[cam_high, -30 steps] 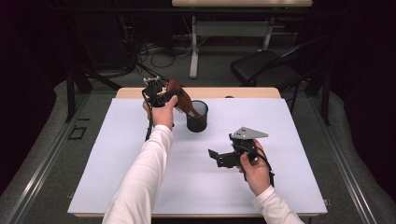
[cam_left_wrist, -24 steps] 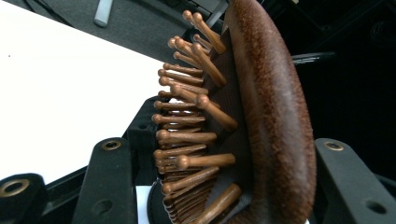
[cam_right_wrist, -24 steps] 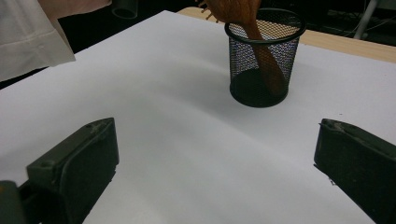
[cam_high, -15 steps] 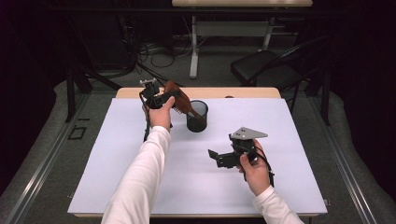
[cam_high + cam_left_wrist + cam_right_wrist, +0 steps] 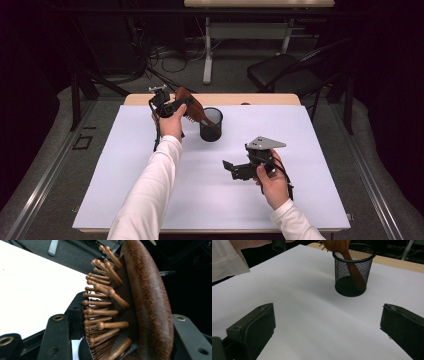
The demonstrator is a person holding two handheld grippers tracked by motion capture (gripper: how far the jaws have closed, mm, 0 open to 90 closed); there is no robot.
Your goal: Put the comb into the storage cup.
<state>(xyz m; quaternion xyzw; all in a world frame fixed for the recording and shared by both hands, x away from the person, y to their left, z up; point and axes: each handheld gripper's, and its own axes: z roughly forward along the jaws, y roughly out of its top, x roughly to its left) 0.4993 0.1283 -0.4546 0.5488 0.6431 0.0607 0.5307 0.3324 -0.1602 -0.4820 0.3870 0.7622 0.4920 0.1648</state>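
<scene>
A brown wooden hairbrush (image 5: 191, 106) stands tilted with its handle down inside a black mesh cup (image 5: 211, 125) at the back middle of the white mat. My left gripper (image 5: 181, 104) is shut on the brush head. In the left gripper view the brush (image 5: 147, 302) sits between the jaws, bristles toward the left jaw and its back against the right one. My right gripper (image 5: 231, 169) hovers low over the mat at the front right, open and holding nothing. The right gripper view looks between its own open gripper (image 5: 328, 312) toward the cup (image 5: 352, 275) and the brush handle (image 5: 354, 270).
The white mat (image 5: 125, 175) covers most of a wooden table (image 5: 260, 99). Past the table's far edge are a dark chair (image 5: 285, 72), a white table leg (image 5: 207, 55) and cables on the floor. A white sleeve (image 5: 227, 257) shows at the upper left of the right gripper view.
</scene>
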